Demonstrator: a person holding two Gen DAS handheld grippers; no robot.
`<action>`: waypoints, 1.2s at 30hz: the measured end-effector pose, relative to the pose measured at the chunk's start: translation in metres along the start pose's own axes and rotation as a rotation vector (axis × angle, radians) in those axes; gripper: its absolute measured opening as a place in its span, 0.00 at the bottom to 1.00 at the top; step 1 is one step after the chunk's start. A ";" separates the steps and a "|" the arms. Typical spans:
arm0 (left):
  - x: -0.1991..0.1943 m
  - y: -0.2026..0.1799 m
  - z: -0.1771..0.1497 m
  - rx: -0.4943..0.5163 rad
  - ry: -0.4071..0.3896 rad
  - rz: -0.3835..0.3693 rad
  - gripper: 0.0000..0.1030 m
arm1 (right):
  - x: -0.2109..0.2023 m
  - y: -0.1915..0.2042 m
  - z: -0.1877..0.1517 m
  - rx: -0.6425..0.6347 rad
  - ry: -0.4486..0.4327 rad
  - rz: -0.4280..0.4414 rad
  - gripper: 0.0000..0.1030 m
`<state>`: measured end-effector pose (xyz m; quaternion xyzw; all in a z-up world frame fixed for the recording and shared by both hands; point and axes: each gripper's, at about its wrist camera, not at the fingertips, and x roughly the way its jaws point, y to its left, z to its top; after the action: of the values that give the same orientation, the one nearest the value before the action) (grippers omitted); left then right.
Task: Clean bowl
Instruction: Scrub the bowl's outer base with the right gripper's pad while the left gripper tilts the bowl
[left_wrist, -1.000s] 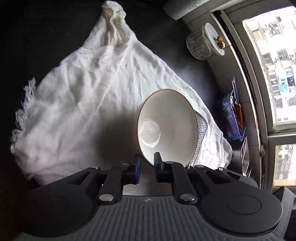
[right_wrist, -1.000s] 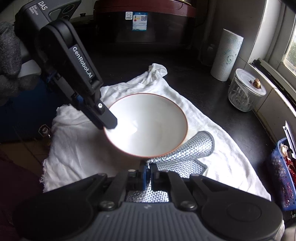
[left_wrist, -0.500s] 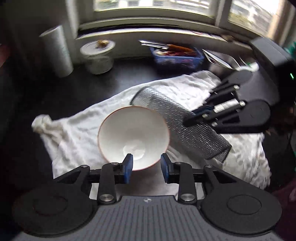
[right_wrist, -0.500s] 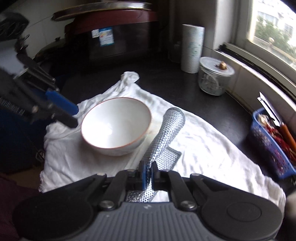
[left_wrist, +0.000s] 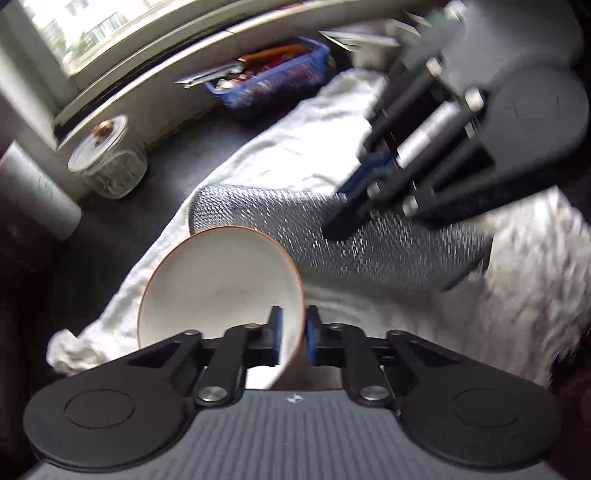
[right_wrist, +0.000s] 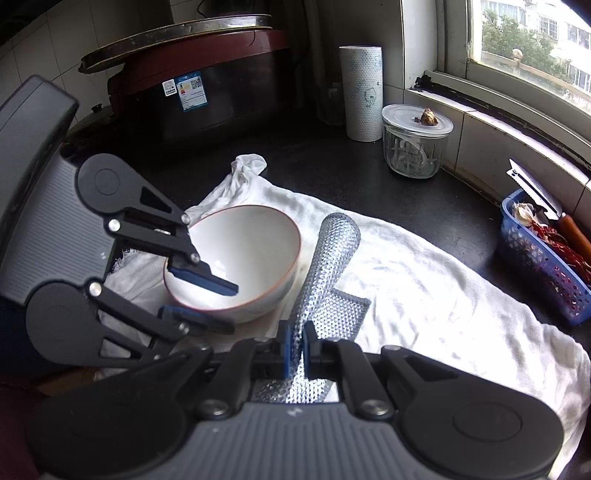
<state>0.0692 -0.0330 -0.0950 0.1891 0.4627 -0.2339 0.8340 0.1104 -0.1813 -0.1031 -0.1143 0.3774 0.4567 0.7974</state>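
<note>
A white bowl with a thin orange rim (right_wrist: 240, 258) sits tilted on a white cloth (right_wrist: 424, 295). My left gripper (left_wrist: 293, 334) is shut on the bowl's rim (left_wrist: 221, 284), one finger inside and one outside; it shows in the right wrist view (right_wrist: 218, 304) too. My right gripper (right_wrist: 298, 350) is shut on a silver mesh scrubbing cloth (right_wrist: 325, 269) that stands up in a roll right of the bowl. In the left wrist view the scrubbing cloth (left_wrist: 295, 225) lies behind the bowl with my right gripper (left_wrist: 343, 221) on it.
A lidded glass jar (right_wrist: 415, 140) and a paper towel roll (right_wrist: 362, 92) stand at the back on the dark counter. A blue basket of utensils (right_wrist: 546, 254) sits at the right under the window. A dark red cooker (right_wrist: 203, 88) stands behind.
My left gripper let go of the bowl's rim, opened, swung round and has closed on the rim again, tipping the bowl. My right gripper keeps the scrubbing cloth and has lifted it upright beside the bowl.
</note>
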 end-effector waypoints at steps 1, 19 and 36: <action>-0.003 0.011 -0.001 -0.081 -0.012 -0.039 0.07 | 0.000 0.000 0.001 0.001 -0.003 -0.001 0.07; 0.002 0.127 -0.101 -1.227 -0.349 -0.629 0.06 | 0.049 0.032 0.014 -0.406 0.052 0.050 0.08; 0.002 0.129 -0.104 -1.203 -0.347 -0.623 0.07 | 0.051 0.046 0.008 -0.760 0.058 0.135 0.08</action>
<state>0.0720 0.1277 -0.1362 -0.4869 0.4045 -0.1920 0.7499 0.0922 -0.1192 -0.1262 -0.3894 0.2105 0.6119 0.6554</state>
